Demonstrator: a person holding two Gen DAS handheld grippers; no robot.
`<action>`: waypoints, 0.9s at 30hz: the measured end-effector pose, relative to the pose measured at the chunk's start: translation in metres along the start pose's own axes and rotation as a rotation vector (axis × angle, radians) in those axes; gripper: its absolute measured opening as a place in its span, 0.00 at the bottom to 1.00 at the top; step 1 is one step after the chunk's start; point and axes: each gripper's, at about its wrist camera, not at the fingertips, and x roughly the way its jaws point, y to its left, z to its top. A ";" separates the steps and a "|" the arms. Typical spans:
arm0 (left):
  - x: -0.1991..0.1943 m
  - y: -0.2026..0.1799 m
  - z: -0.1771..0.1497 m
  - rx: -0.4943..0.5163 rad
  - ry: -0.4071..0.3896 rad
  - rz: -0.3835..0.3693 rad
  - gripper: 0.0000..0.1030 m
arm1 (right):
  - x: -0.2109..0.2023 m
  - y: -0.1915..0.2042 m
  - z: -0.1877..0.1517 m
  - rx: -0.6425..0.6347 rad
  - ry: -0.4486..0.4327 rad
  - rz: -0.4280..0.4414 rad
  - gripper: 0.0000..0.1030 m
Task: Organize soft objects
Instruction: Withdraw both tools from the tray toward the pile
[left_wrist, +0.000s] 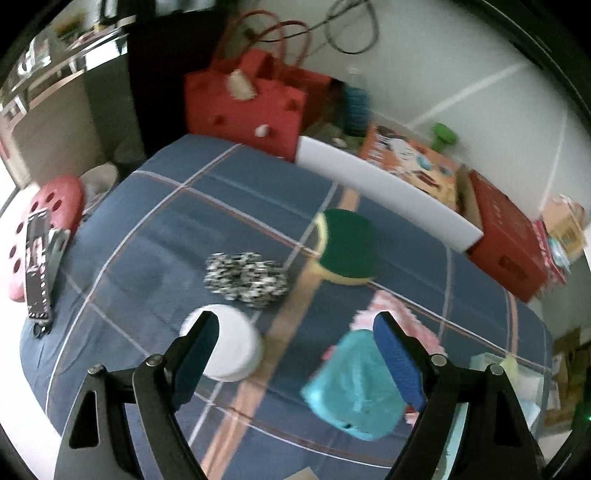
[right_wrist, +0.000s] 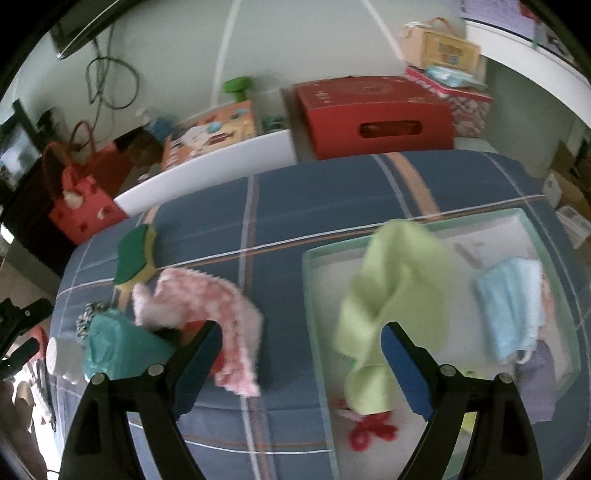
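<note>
Both grippers' fingers spread wide, nothing between: my left gripper (left_wrist: 295, 354) over the plaid cover (left_wrist: 155, 206), my right gripper (right_wrist: 301, 363) at the tray's (right_wrist: 314, 254) edge. Left to right I log: white roll (left_wrist: 236, 343), speckled scrunchie (left_wrist: 245, 278), green sponge (left_wrist: 349, 245), teal cloth (left_wrist: 351, 391), pink cloth (right_wrist: 218, 314). Inside tray: lime cloth (right_wrist: 399, 280), blue mask (right_wrist: 511, 306).

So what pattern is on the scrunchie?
Black-and-white speckled scrunchie; clearest in the left wrist view.
</note>
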 end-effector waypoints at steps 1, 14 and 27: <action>-0.002 0.005 -0.001 -0.009 -0.001 0.002 0.83 | 0.002 0.004 0.000 -0.008 0.003 0.009 0.87; -0.003 -0.023 -0.011 0.045 0.019 -0.148 0.84 | 0.014 0.015 -0.005 -0.039 0.024 0.007 0.87; -0.002 -0.098 -0.043 0.225 0.053 -0.232 0.84 | -0.004 -0.028 0.002 0.019 0.008 -0.113 0.87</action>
